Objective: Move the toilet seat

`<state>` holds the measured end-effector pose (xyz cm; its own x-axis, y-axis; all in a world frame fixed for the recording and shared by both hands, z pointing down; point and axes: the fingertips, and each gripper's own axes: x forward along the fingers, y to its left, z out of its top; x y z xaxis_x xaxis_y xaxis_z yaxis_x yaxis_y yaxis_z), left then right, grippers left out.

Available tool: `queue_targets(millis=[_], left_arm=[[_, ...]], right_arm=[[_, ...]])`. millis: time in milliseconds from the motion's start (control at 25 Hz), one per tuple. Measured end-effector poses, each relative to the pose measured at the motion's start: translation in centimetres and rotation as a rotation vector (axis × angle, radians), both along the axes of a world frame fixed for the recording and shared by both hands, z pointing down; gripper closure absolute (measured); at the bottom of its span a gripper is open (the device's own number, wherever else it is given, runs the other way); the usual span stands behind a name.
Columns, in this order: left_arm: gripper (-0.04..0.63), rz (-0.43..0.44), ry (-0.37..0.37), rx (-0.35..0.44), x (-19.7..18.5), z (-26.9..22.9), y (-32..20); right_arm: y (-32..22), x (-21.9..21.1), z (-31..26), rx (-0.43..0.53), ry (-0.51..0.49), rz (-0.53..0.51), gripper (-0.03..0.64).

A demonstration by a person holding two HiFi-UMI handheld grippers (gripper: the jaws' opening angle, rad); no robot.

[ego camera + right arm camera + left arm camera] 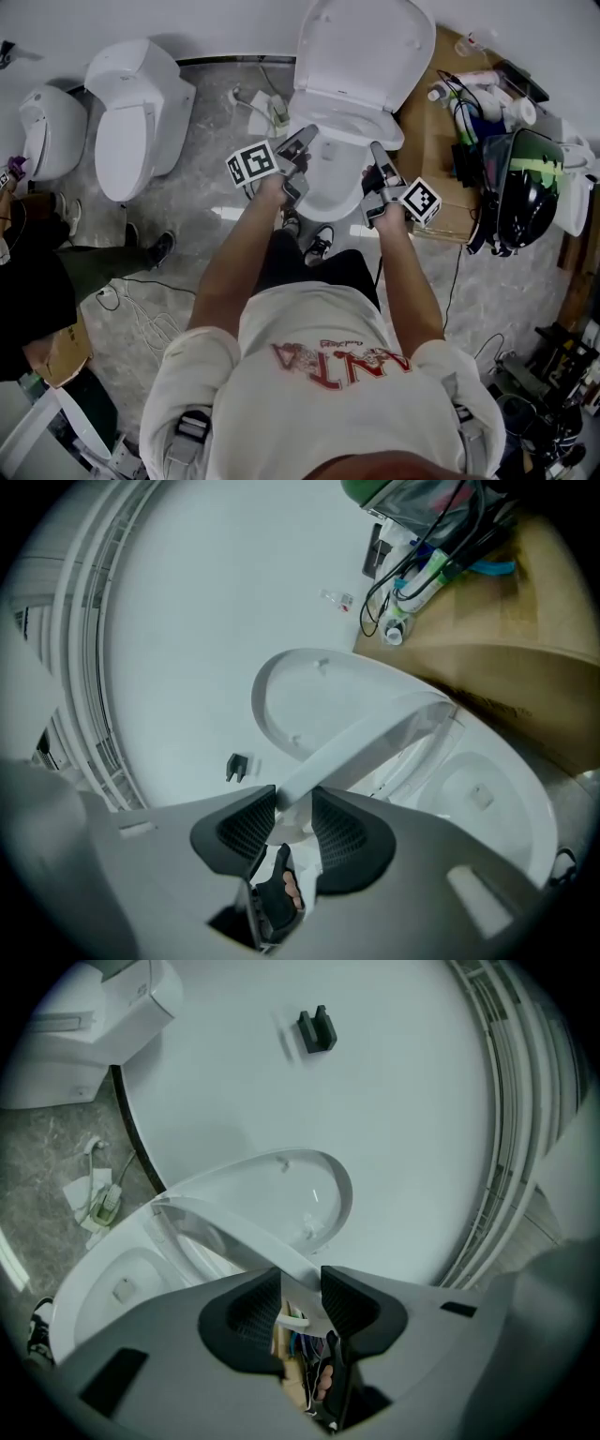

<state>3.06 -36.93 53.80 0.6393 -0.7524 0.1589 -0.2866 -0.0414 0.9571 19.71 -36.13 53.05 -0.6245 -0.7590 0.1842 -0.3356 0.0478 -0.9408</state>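
Holding toilet seat [352,127] part-raised, tilting between bowl [103,1279] below & upright lid [361,47] behind. Clamping left tool [300,1283] on seat's left edge, ribbed black pads [248,1312] pressing both faces of the thin white plastic. Clamping right tool [293,803] the same way on seat's right edge. Showing in both gripper views as a smooth, glossy, curved band running edge-on out from between the jaws, w/ oval lid beyond it, leaning back toward plain white wall [394,1101]. Exposing rounded glazed bowl underneath, its rim uncovered. Standing at bowl's front, arms reaching fwd, one per side. Crowding the right side: brown wood-look counter [427,122] just beside the toilet, carrying bottles [473,89] & tangled cables [403,583]. Leaving more room on the left: grey marbled floor [206,197], w/ two other white toilets [131,112] well apart along the wall.
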Motion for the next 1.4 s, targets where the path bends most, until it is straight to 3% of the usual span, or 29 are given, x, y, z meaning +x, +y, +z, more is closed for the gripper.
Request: queue_targets(millis=[280,840,1040,1400], left_arm=[[0.459,0.042,-0.025,0.059,0.3,-2.5,-5.3],[0.459,0.151,-0.109,0.158,1.5,-5.1,-16.4],[0.46,0.184,-0.134,0.163,2.0,-5.2,-18.9],[0.462,0.164,-0.127,0.139,2.1,-5.1,-22.8]], right_arm=[[-5.9,0.0,-3.1,0.028,-0.052,0.089,0.499],[-17.8,0.7,-5.8,0.049,-0.012,0.164,0.494],[-20.5,0.8,-6.1,0.053,-0.027,0.181,0.494],[-24.5,1.0,-6.0,0.038,-0.048,0.176,0.494]])
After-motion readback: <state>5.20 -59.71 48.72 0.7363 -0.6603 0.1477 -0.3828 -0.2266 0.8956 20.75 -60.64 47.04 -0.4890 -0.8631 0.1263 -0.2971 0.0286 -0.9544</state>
